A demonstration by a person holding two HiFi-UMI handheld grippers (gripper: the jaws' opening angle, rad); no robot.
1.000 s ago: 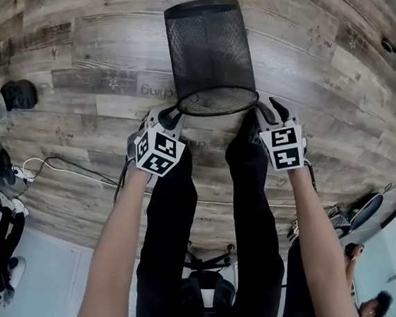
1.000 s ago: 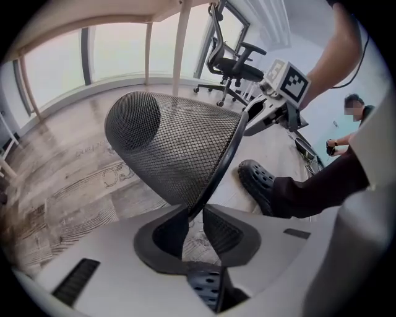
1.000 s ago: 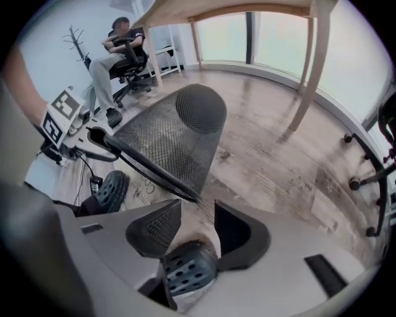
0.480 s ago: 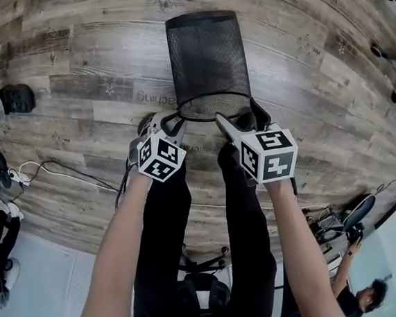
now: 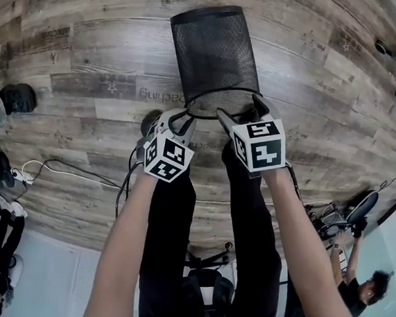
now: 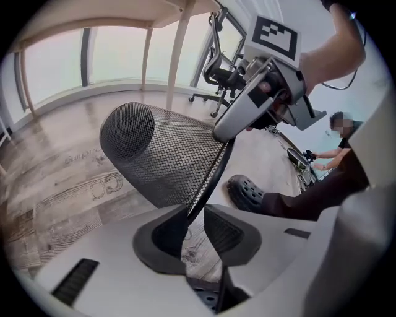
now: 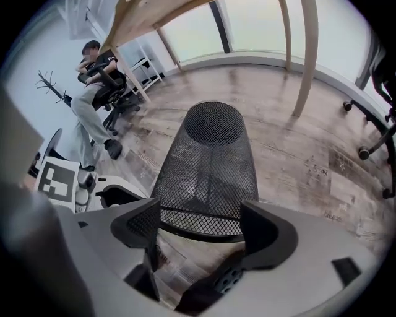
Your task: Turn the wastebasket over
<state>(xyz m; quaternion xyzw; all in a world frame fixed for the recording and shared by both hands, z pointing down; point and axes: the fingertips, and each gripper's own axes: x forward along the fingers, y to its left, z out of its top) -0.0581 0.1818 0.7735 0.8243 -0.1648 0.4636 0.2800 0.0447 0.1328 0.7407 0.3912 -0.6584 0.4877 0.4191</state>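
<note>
The black mesh wastebasket is tipped over on the wood floor, its closed base pointing away and its open rim toward me. My left gripper is shut on the rim's left side; in the left gripper view the thin rim runs between the nearly closed jaws of this gripper. My right gripper sits at the near right of the rim. Its jaws have just been opening. In the right gripper view this gripper stands wide, the rim crossing the gap with neither pad pressing it.
My legs in black trousers and a dark shoe are just below the basket. Another shoe and cables lie at the left. Chair casters stand at the right. A seated person and table legs are beyond.
The right gripper has rolled, shifted left from the rim's right side to its near edge, and spread its jaws wide. The left gripper keeps its hold on the rim.
</note>
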